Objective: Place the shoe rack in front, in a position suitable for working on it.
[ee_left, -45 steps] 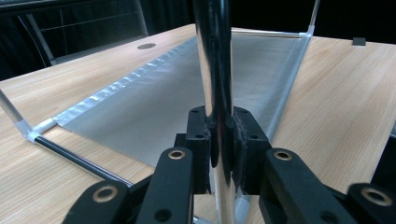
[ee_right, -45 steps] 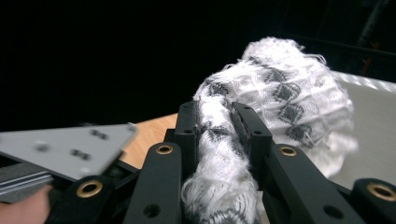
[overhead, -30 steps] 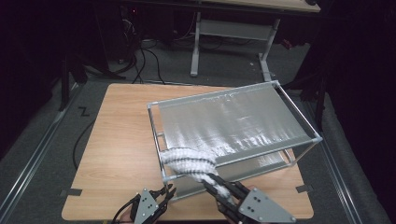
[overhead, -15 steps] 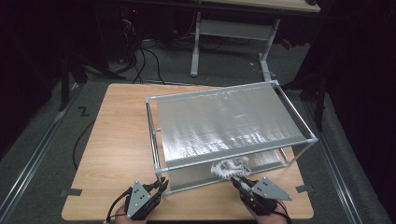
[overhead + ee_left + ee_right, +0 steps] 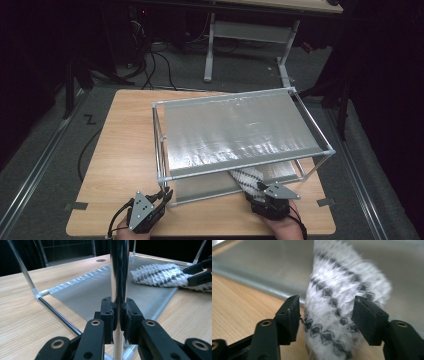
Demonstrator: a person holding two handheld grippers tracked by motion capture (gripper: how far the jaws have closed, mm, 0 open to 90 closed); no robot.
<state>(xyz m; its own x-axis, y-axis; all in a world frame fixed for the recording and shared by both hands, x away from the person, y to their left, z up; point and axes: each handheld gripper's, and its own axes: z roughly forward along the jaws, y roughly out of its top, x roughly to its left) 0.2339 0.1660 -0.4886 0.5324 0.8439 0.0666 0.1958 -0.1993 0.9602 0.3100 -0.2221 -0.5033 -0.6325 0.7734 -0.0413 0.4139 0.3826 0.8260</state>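
A white sock with a black pattern (image 5: 246, 177) lies at the front edge of the lower silver shelf (image 5: 100, 290) of a metal-framed rack (image 5: 240, 97). My right gripper (image 5: 257, 187) stands over the sock's near end. Its jaws have just been opening, and in the right gripper view the sock (image 5: 329, 305) sits between the spread pads (image 5: 291, 312) without being pressed. My left gripper (image 5: 119, 315) is shut on the rack's front left upright post (image 5: 119, 270). In the left gripper view the sock (image 5: 160, 275) and the right gripper (image 5: 200, 272) lie to the right.
The rack has an upper silver shelf (image 5: 240, 132) that slopes over the lower one, and it stands on a wooden table (image 5: 125, 150). The table's front edge lies just behind both grippers. A desk frame (image 5: 250, 35) and cables (image 5: 155, 65) sit on the floor beyond.
The right gripper carried the sock from the rack's front left down and to the right onto the lower shelf, then spread its jaws. The left gripper kept its hold on the post.
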